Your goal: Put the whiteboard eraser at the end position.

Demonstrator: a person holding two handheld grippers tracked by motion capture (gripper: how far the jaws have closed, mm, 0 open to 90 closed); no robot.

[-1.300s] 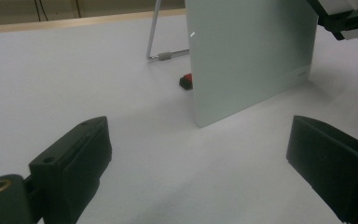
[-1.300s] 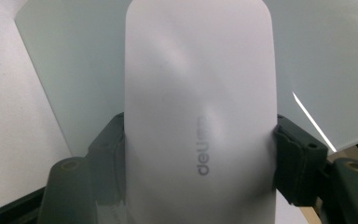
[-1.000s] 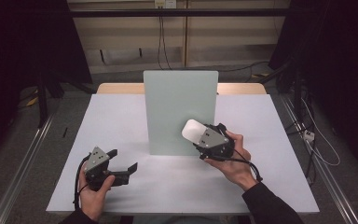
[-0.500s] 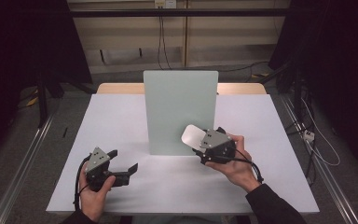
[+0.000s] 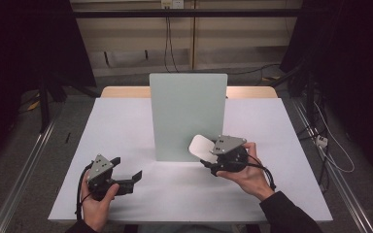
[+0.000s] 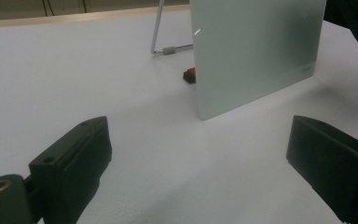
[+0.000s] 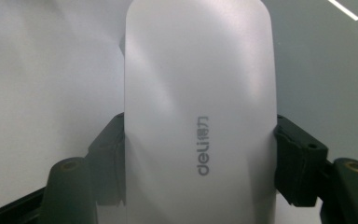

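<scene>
A pale green board (image 5: 188, 116) stands upright in the middle of the white table (image 5: 126, 126). My right gripper (image 5: 208, 156) is shut on a white rounded block (image 5: 201, 146) marked "deli", held just in front of the board's lower right corner. In the right gripper view the block (image 7: 200, 102) sits between both black fingers (image 7: 298, 158), with the board (image 7: 317, 60) behind it. My left gripper (image 5: 126, 169) is held low at the near left with its jaws open and nothing between them. From the left gripper view, the board (image 6: 256, 46) stands ahead to the right.
Behind the board a wire stand (image 6: 161, 32) props it up, and a small red and black piece (image 6: 189, 74) lies at its foot. Metal rails (image 5: 24, 165) run along both sides of the table. A wooden edge (image 5: 121, 91) shows at the far side.
My right gripper has come slightly down and toward the near edge with the white block still in it. The left gripper has stayed put.
</scene>
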